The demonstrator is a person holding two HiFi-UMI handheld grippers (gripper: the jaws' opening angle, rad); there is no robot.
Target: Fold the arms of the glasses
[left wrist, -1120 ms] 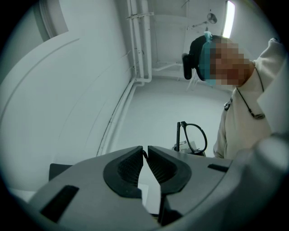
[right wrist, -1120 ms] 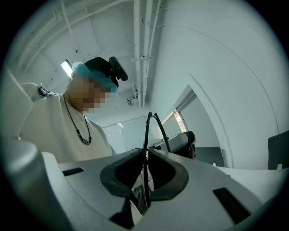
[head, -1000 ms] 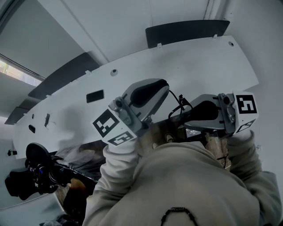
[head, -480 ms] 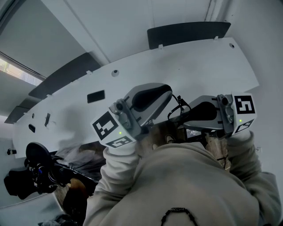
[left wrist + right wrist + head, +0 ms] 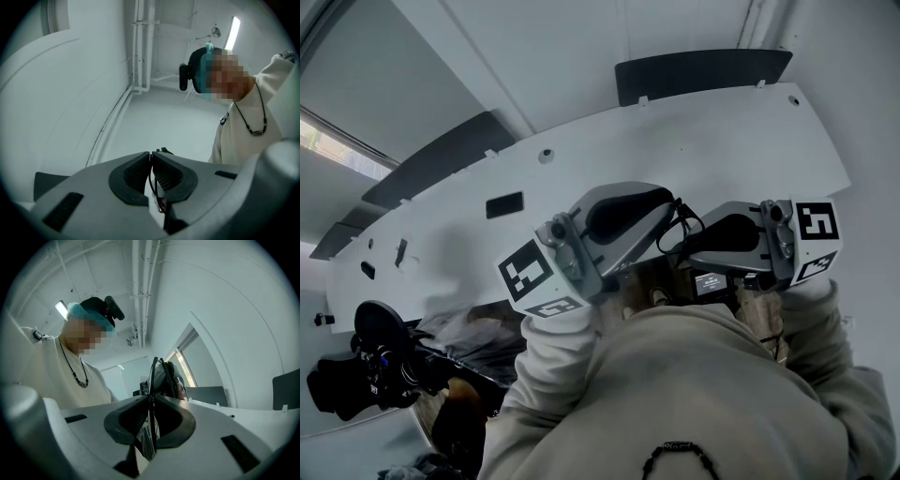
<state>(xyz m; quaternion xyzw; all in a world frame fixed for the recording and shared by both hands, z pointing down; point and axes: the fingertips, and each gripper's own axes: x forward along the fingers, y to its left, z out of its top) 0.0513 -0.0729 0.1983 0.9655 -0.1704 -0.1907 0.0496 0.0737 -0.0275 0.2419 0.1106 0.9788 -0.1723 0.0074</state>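
Both grippers are held up in front of the person's chest, tips facing each other. The glasses show as thin black wire between them. My left gripper has just been closing; its pads pinch a thin black arm of the glasses. My right gripper is shut on the glasses, whose dark frame stands edge-on and sticks up above the jaws. In the head view the grippers' bodies hide most of the glasses.
A white curved board with small holes lies beyond the grippers, with dark panels at its far edge. Black camera gear sits at the lower left. The person's pale sleeves fill the foreground.
The left gripper has shifted slightly to the right, toward the right gripper, and tilted a little. The right gripper has stayed in place with the glasses.
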